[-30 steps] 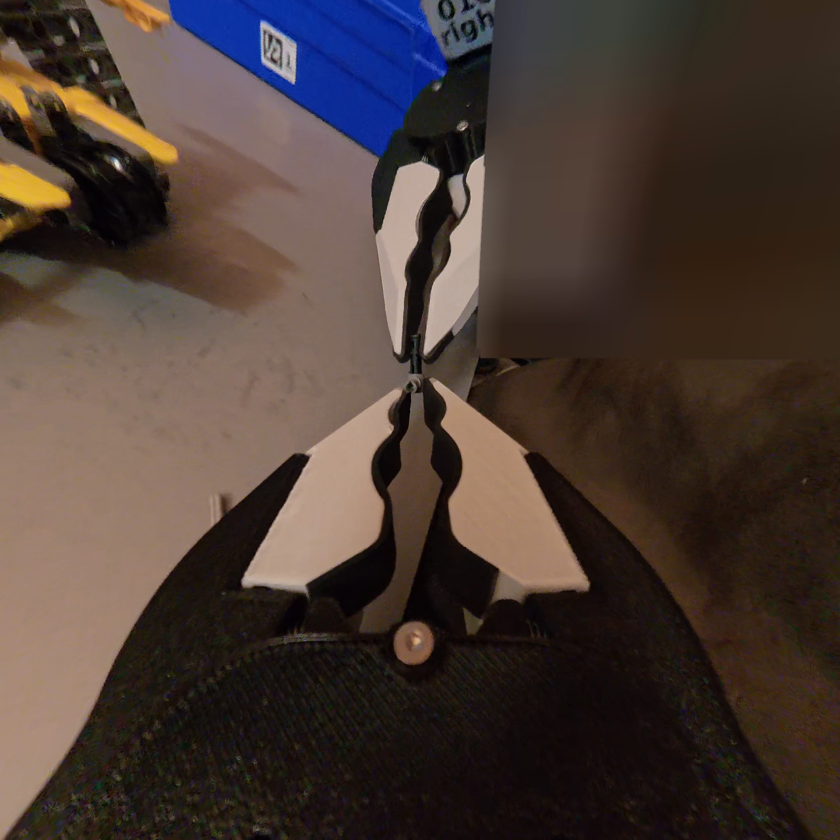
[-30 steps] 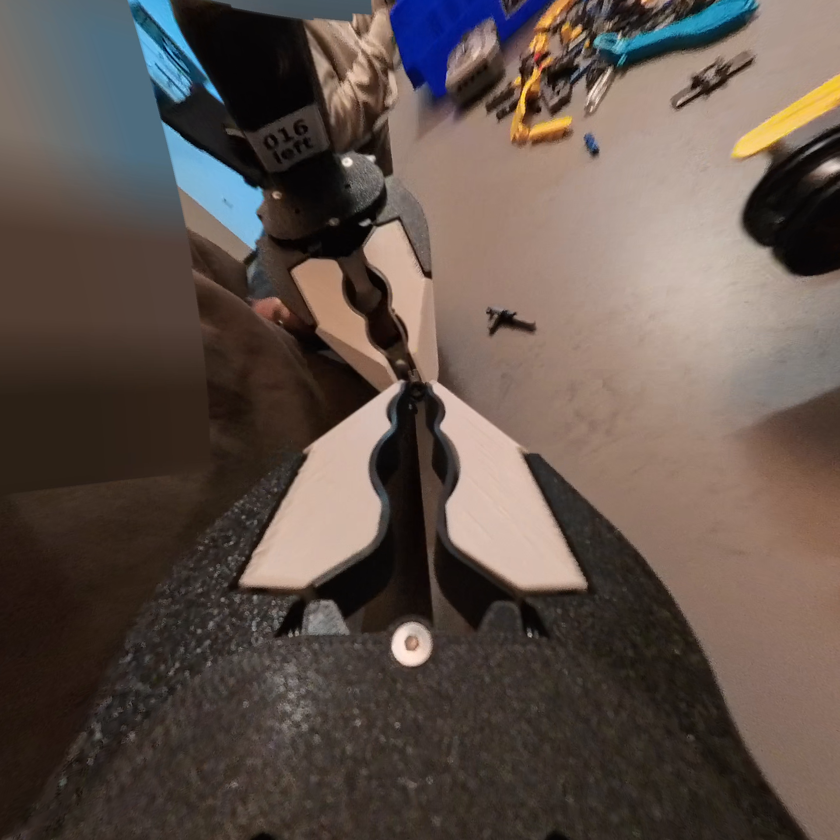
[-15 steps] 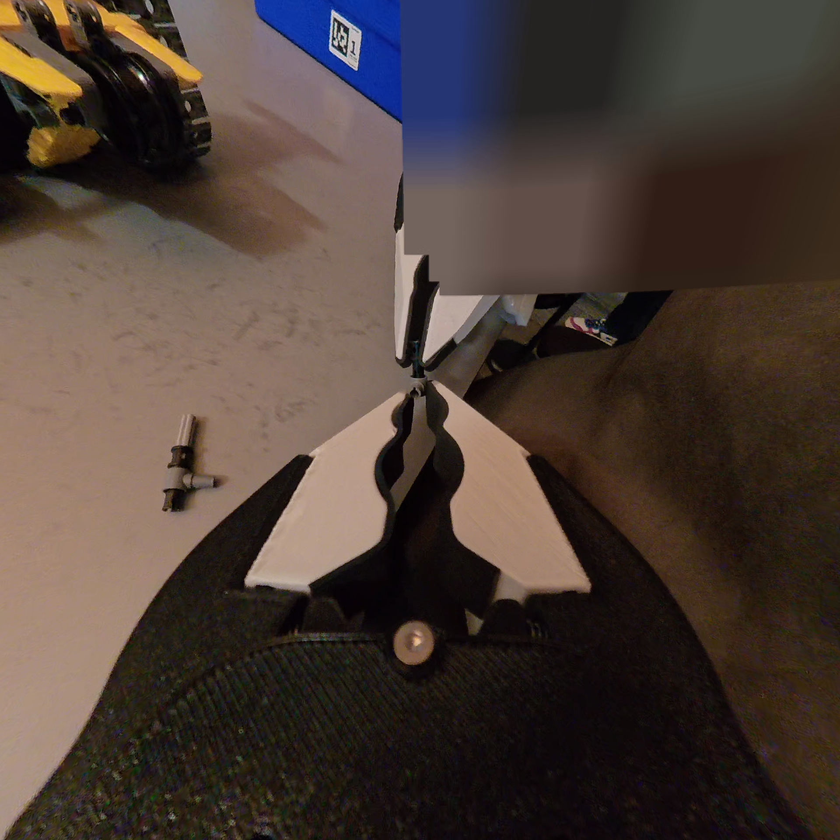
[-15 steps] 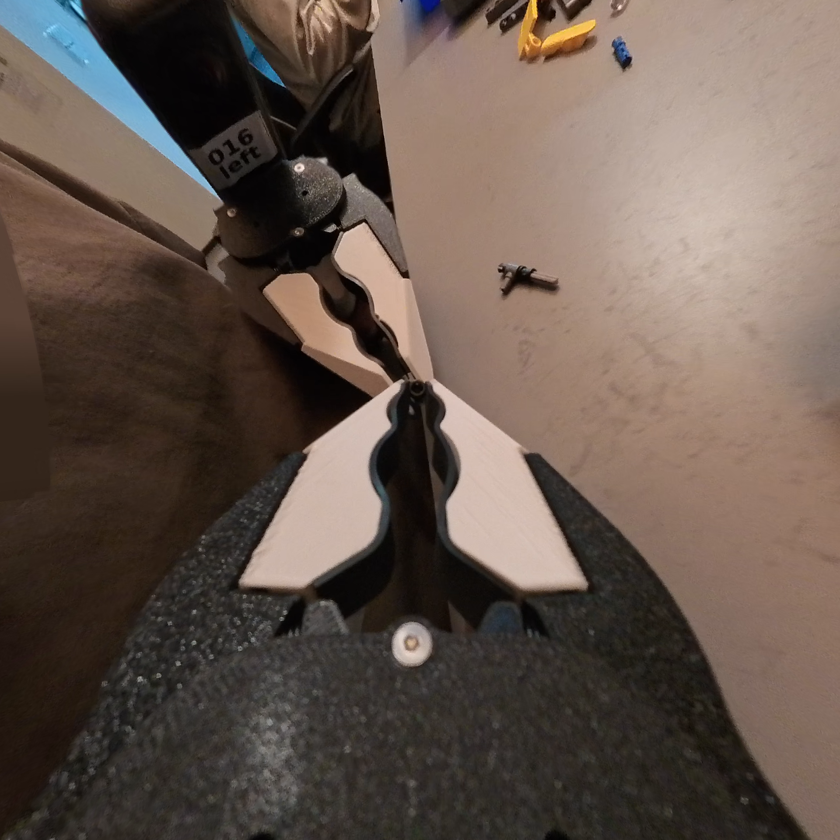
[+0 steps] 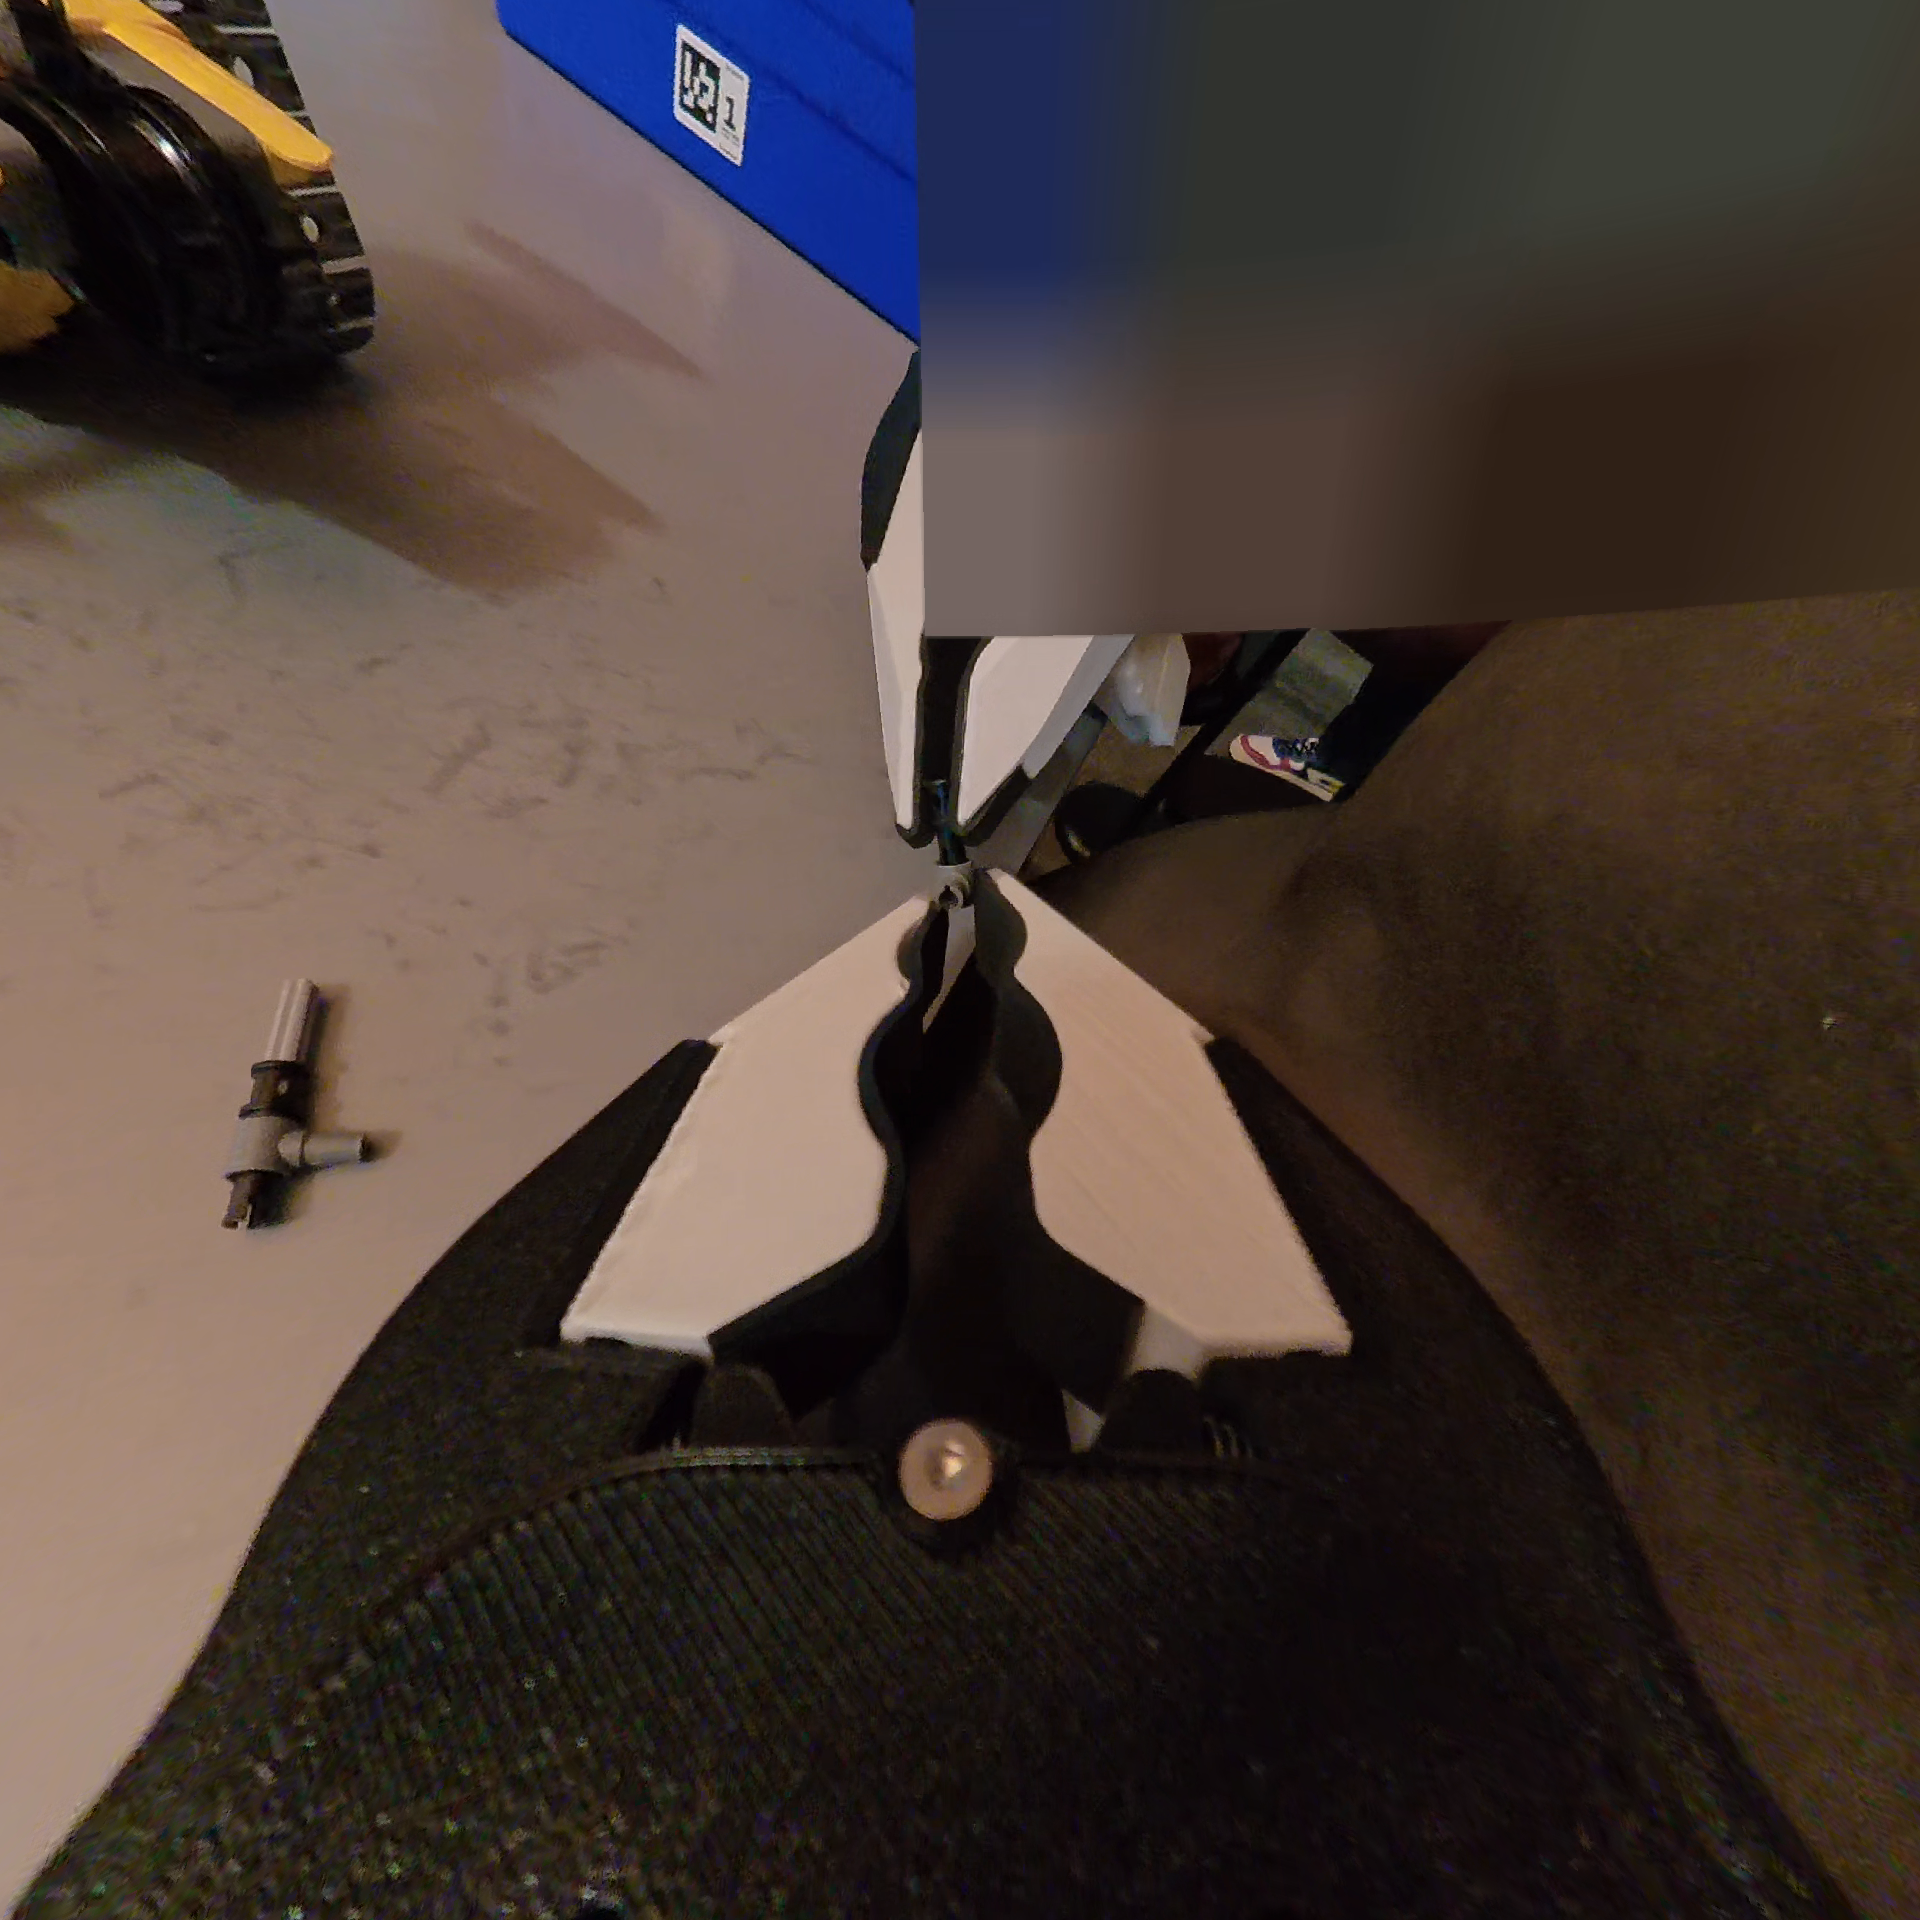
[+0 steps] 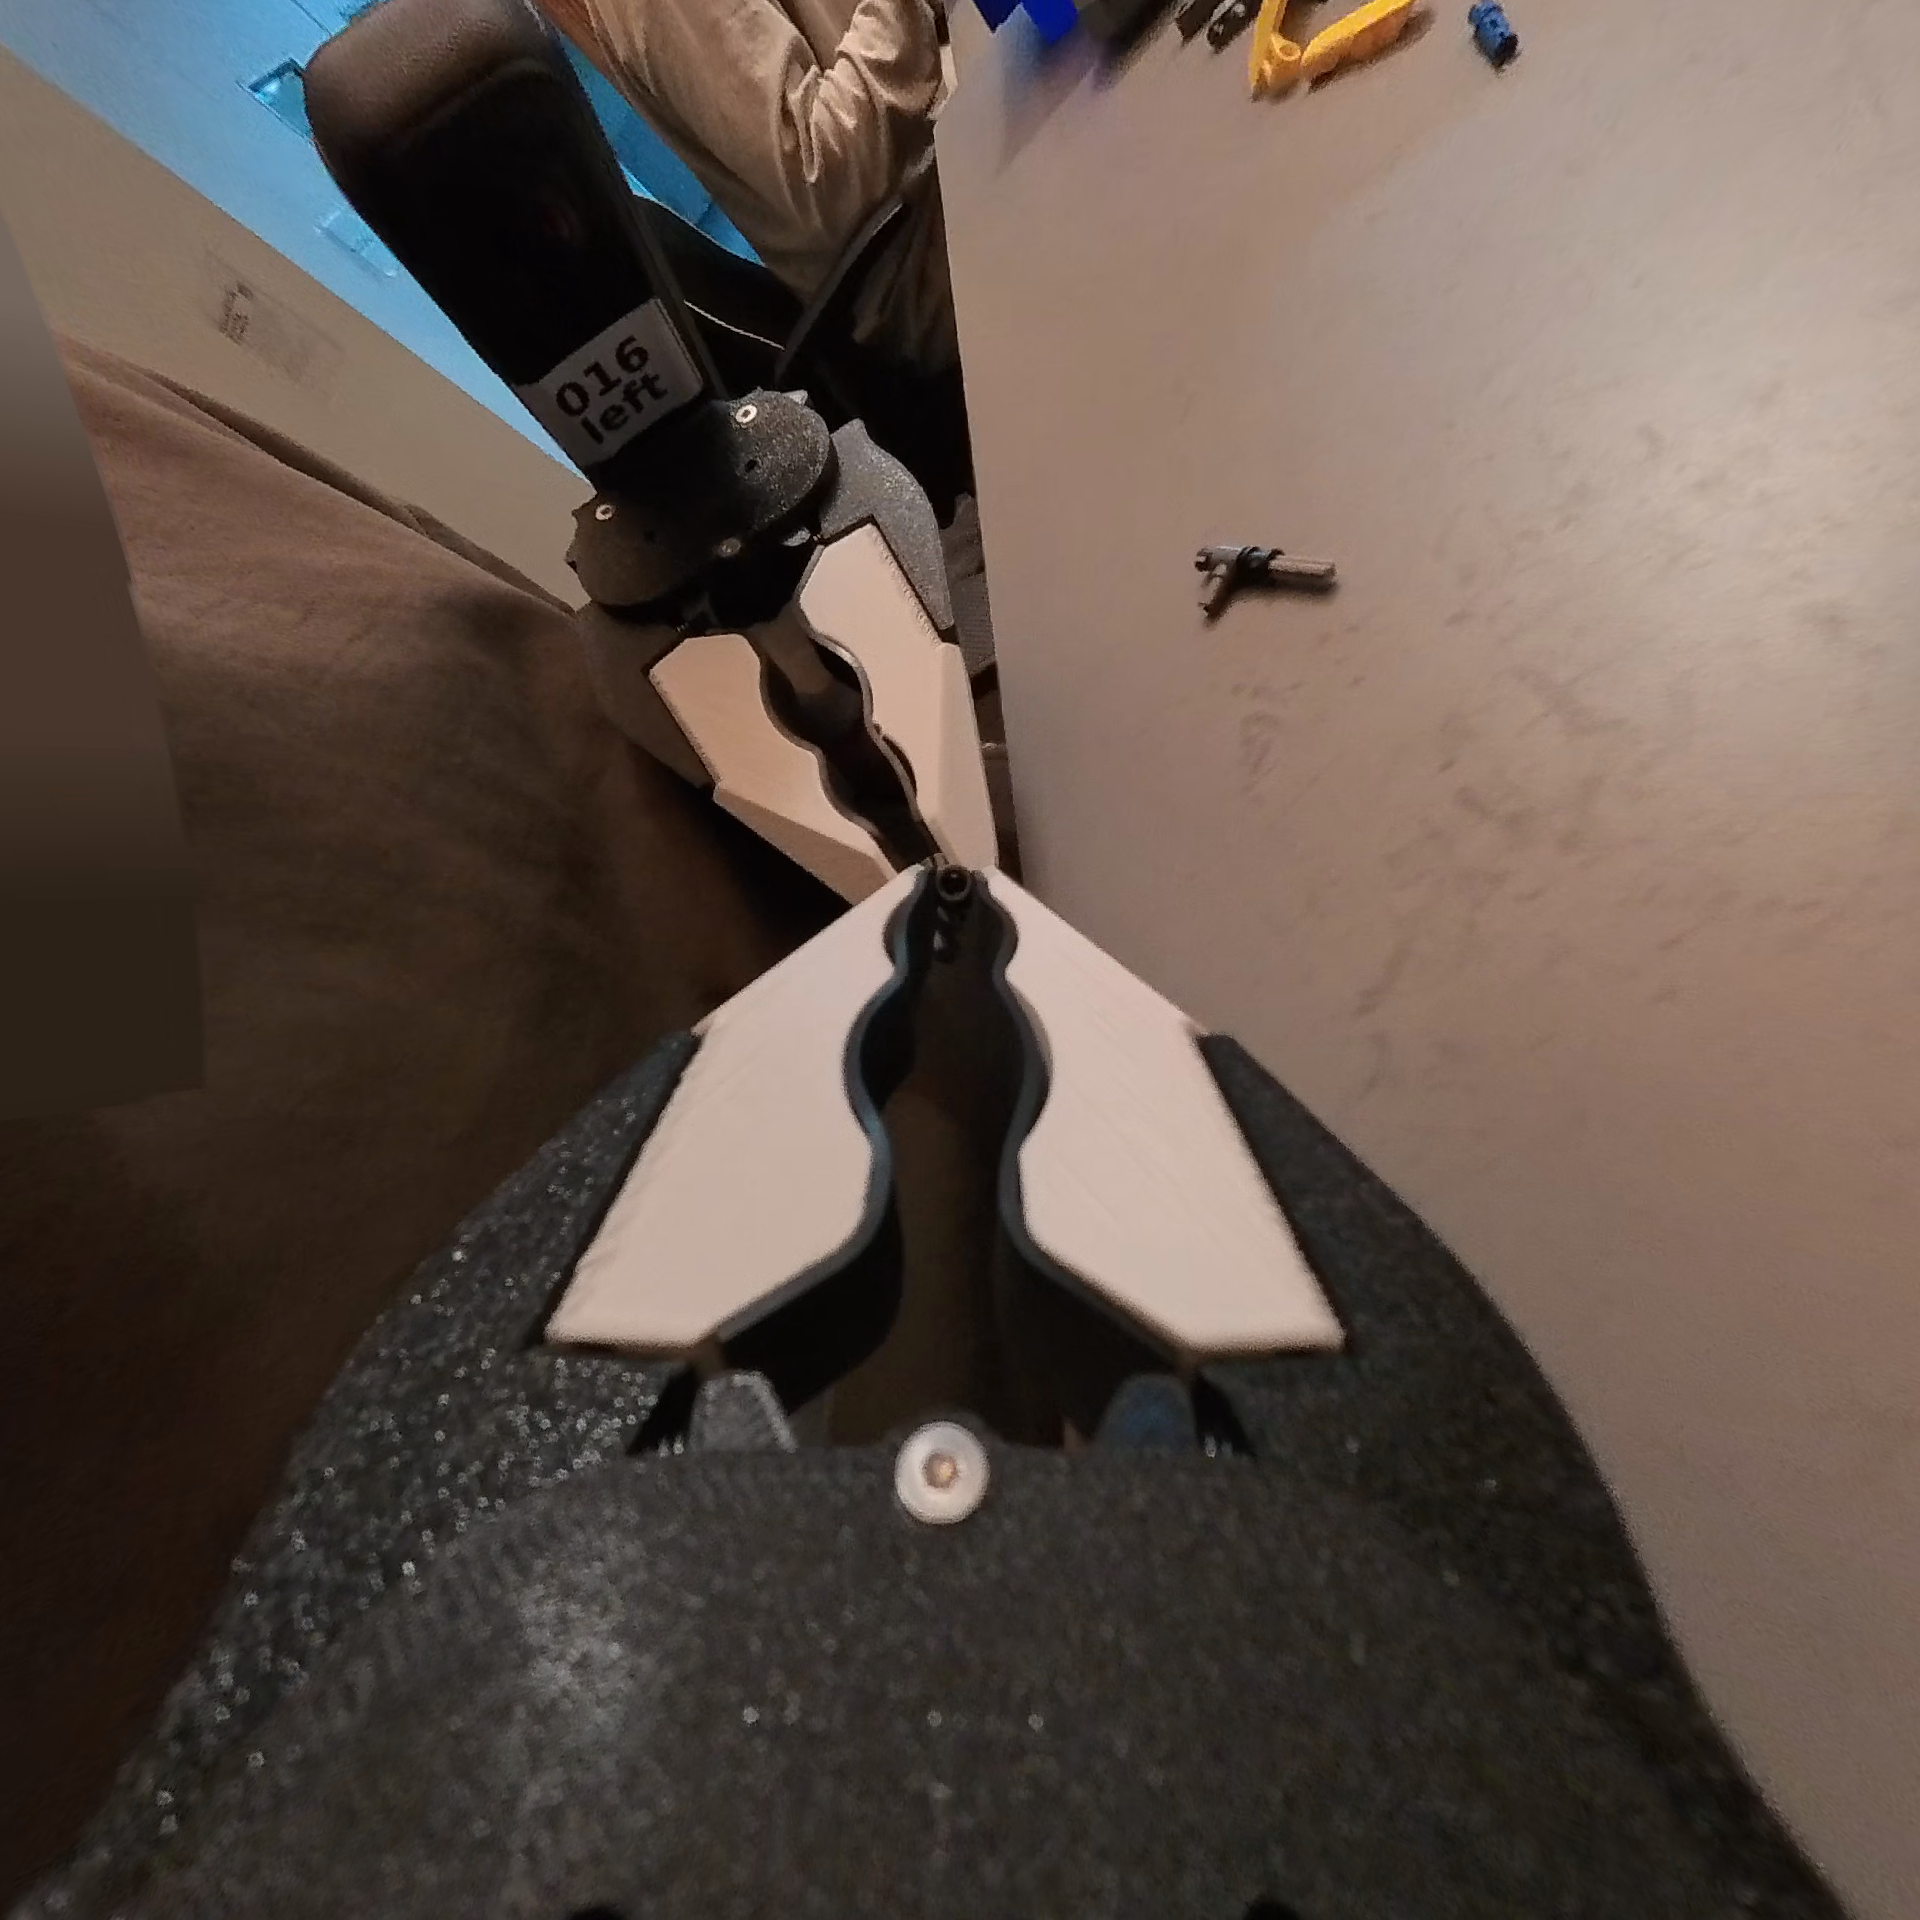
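My left gripper (image 5: 951, 900) is shut on a tiny grey pin piece (image 5: 951, 891) at its tips. My right gripper (image 5: 938, 823) faces it tip to tip, shut on a small black pin (image 5: 940, 800). In the right wrist view my right gripper (image 6: 951, 889) pinches the black pin (image 6: 952, 885), and the left gripper (image 6: 916, 844) meets it from above left. The two small pieces touch end to end. Both grippers hover at the grey table's edge (image 6: 987, 623), over brown cloth (image 5: 1558, 1039).
A small grey and black pin assembly (image 5: 278, 1110) lies on the table (image 5: 468, 727); it also shows in the right wrist view (image 6: 1262, 569). A yellow and black toy vehicle (image 5: 177, 208) and a blue bin (image 5: 821, 156) stand farther back. Yellow parts (image 6: 1320, 31) lie far off.
Both grippers have stayed tip to tip and shifted together toward the table's edge. The small pin assembly has come into the left wrist view, and the toy vehicle has slid toward the corner.
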The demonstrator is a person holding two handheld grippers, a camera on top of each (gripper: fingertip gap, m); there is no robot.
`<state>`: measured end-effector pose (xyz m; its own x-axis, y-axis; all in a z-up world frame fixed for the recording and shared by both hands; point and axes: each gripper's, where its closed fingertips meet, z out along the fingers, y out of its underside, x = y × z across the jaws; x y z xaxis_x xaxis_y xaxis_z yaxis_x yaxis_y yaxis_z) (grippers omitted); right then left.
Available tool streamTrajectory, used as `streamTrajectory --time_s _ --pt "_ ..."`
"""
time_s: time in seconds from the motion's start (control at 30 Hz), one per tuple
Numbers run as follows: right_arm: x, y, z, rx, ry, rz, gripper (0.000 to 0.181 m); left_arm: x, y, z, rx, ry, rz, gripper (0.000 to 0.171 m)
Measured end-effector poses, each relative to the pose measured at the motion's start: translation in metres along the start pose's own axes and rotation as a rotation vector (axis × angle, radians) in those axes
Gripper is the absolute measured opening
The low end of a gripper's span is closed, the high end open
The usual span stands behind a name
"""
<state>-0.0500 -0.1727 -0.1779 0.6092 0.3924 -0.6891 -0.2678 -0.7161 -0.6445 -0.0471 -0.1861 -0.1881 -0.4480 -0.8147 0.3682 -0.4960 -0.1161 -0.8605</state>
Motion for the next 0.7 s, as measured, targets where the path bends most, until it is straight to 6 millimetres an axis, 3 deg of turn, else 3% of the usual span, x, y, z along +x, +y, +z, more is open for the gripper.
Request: streamTrajectory --time_s 0.1,0.2,0.27,0.37,0.53,0.7 --pt "0.003 -0.005 0.001 0.024 0.025 -0.013 0.007 -0.005 -0.001 -0.001 0.011 -0.017 -0.011 0.000" --pt "0.001 -0.021 -0.002 0.084 0.055 -0.142 0.009 -0.007 -0.016 -0.007 0.103 0.052 -0.101 0.002" --pt "0.004 -0.025 -0.006 0.083 0.110 -0.236 0.035 -0.009 -0.021 -0.009 0.139 0.088 -0.160 0.002" --pt "0.006 -0.030 -0.013 0.116 0.192 -0.400 0.049 -0.011 -0.026 -0.013 0.192 0.176 -0.303 0.002" --pt "-0.003 -0.030 -0.017 0.144 0.330 -0.769 0.044 -0.007 -0.033 -0.018 0.255 0.386 -0.565 0.002" --pt "-0.004 -0.024 -0.009 0.106 0.329 -0.853 0.043 0.002 -0.034 -0.013 0.210 0.442 -0.616 0.002"
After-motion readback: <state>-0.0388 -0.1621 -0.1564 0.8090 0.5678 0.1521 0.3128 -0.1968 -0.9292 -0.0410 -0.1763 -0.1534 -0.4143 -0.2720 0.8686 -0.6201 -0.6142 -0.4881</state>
